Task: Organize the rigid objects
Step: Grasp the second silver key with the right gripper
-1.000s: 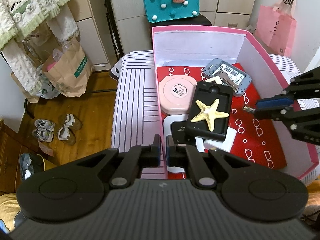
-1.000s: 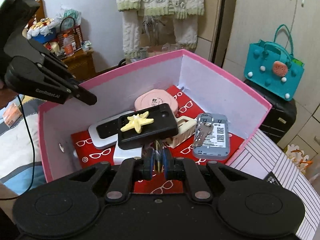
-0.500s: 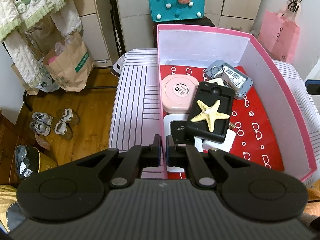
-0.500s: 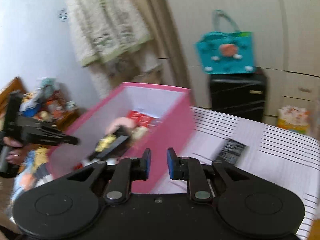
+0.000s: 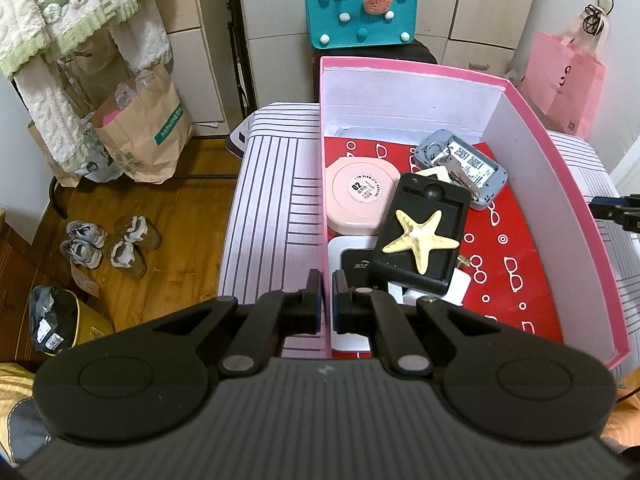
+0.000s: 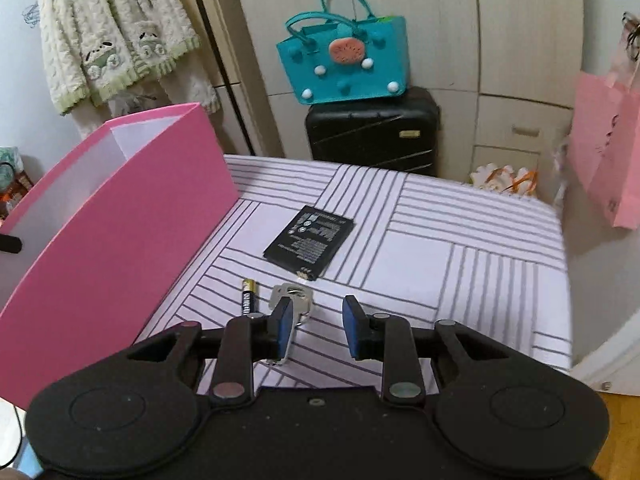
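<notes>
The pink box (image 5: 532,120) holds a starfish (image 5: 418,238) on a black tray (image 5: 452,208), a pink round case (image 5: 362,196), a grey device (image 5: 476,168) with keys and a white-black gadget (image 5: 348,260). My left gripper (image 5: 327,304) is shut on the box's near left wall. My right gripper (image 6: 319,324) is open and empty outside the box (image 6: 120,216), low over the striped bed. A metal key (image 6: 294,296) lies by its left finger, an AA battery (image 6: 248,298) to the left, a flat black battery (image 6: 310,242) further ahead.
A teal bag (image 6: 344,60) sits on a black suitcase (image 6: 374,132) behind the bed. A pink bag (image 6: 604,144) hangs at the right. Paper bags (image 5: 140,136) and shoes (image 5: 108,244) stand on the wooden floor left of the bed.
My right gripper left the box, swung right over the bed and opened. It held something a second ago; now it is empty. The left gripper has kept its hold.
</notes>
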`<control>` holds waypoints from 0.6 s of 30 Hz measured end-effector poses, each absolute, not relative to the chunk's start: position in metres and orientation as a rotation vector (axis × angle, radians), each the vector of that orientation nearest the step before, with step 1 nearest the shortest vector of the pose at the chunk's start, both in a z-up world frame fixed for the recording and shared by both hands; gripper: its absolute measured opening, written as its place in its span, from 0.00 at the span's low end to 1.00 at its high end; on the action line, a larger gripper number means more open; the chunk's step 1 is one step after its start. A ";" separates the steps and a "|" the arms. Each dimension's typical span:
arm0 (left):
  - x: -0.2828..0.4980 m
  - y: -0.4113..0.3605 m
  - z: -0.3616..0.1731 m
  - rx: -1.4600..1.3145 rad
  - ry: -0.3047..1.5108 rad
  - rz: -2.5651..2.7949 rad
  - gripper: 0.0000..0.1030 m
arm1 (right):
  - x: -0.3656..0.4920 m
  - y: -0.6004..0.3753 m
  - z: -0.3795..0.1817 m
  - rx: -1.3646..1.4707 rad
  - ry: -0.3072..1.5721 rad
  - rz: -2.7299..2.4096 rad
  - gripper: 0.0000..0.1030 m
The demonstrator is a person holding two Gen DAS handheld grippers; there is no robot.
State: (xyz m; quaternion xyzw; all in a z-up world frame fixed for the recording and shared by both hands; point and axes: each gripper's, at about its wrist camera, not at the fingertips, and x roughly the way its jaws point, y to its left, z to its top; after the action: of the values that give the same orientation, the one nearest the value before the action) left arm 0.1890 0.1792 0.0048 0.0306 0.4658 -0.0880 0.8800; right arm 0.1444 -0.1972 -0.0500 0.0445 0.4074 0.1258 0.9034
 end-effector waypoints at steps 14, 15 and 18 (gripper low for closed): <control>0.192 0.177 0.004 0.080 0.986 -0.183 0.05 | 0.148 -0.152 -0.068 -0.134 0.839 0.308 0.38; 0.192 0.177 0.004 0.076 0.987 -0.182 0.04 | 0.148 -0.151 -0.068 -0.133 0.831 0.310 0.38; 0.191 0.177 0.004 0.076 0.985 -0.182 0.04 | 0.150 -0.156 -0.069 -0.102 0.820 0.319 0.38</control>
State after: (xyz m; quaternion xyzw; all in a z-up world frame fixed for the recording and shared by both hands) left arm 0.1911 0.1772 0.0039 0.0364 0.4721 -0.0870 0.8765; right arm 0.1500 -0.1560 -0.0687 -0.0492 0.3967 0.1541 0.9036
